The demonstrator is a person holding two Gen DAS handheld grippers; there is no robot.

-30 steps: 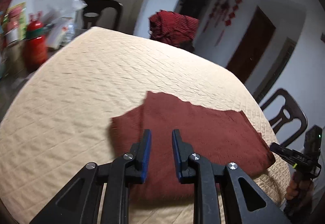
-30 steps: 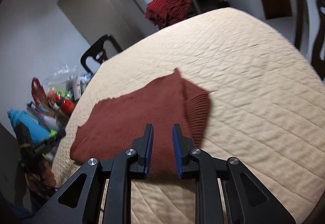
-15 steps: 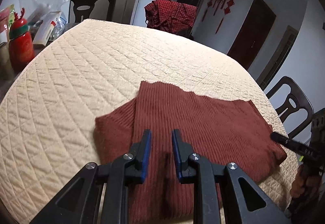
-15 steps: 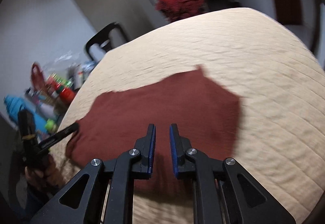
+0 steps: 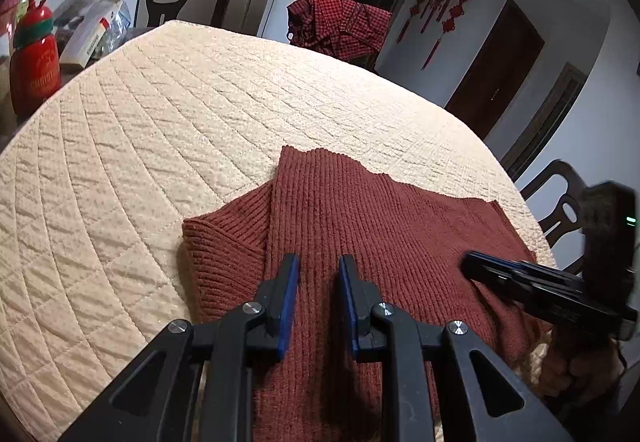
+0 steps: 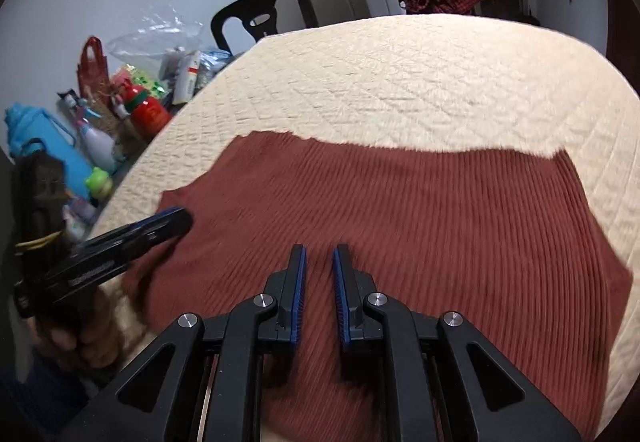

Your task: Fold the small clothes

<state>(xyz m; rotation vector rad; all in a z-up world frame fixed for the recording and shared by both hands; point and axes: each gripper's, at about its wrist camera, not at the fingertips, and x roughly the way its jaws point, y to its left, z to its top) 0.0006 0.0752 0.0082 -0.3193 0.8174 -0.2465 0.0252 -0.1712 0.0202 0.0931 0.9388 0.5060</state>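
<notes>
Your right gripper (image 6: 319,266) has swept sideways over the rust-red ribbed knit sweater (image 5: 384,242), its jaws just narrowing on nothing. The sweater is lying flat across the table's near edge on the cream quilted cover (image 5: 160,145), sleeve folded in. Your left gripper (image 5: 318,274) is angling down, slightly parted, empty.

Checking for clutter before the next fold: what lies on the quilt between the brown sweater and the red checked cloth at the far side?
Nothing: only bare quilted cover separates the sweater from the checked cloth, shown in both wrist views.
</notes>
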